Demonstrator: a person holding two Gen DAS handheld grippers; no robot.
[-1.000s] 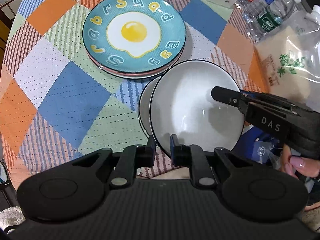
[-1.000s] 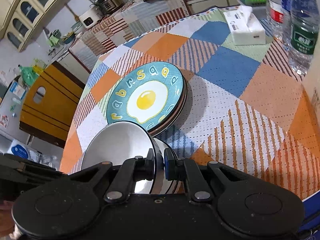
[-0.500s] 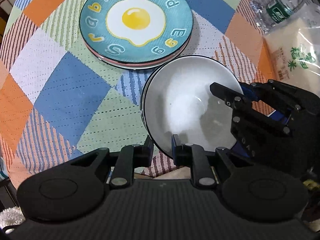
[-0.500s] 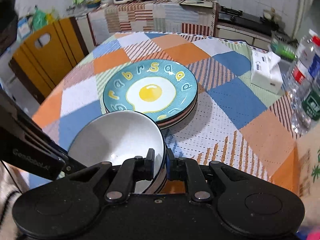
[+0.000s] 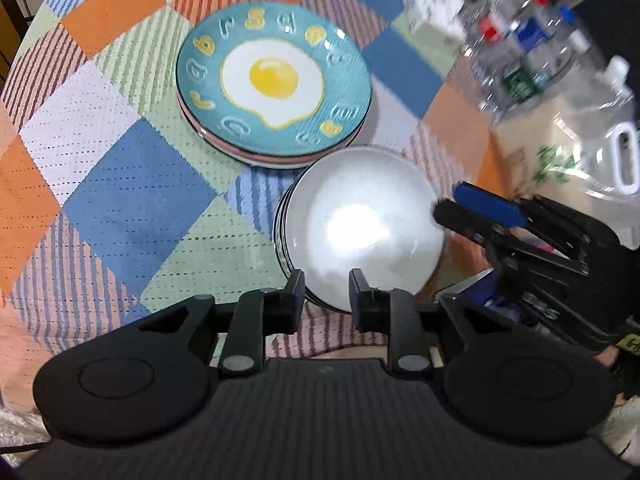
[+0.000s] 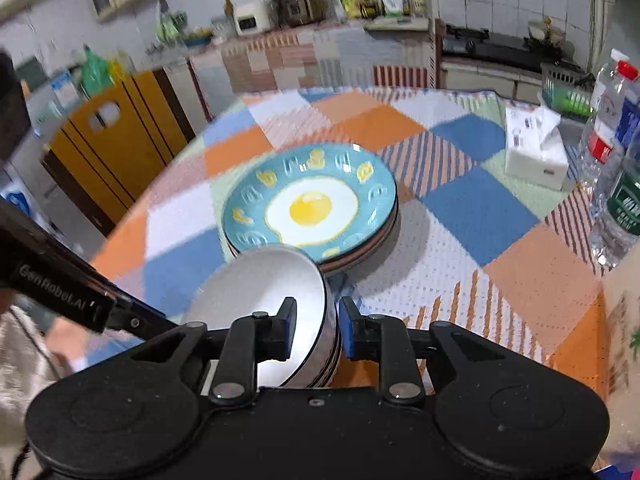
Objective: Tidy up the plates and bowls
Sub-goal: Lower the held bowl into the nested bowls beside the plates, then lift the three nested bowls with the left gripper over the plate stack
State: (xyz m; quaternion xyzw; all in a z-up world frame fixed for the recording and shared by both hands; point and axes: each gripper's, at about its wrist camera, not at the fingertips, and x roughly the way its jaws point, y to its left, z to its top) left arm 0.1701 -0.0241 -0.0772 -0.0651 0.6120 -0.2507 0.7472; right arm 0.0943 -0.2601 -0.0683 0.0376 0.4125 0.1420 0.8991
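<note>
Stack of white bowls point(image 6: 264, 304) just in front of the egg-print plate stack point(image 6: 310, 210), right gripper point(image 6: 317, 328) fingers parted astride the bowls' rim, tissue box point(image 6: 534, 148) right of plates

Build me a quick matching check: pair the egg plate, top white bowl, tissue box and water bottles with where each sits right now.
Things:
1. egg plate
2. top white bowl
3. tissue box
4. water bottles

Places:
A. between the open fingers of both grippers
B. on top of the plate stack
C. upright at the table's right edge
D. far right of the table, beside the bottles

Pairs: 1-B, 2-A, 3-D, 4-C
</note>
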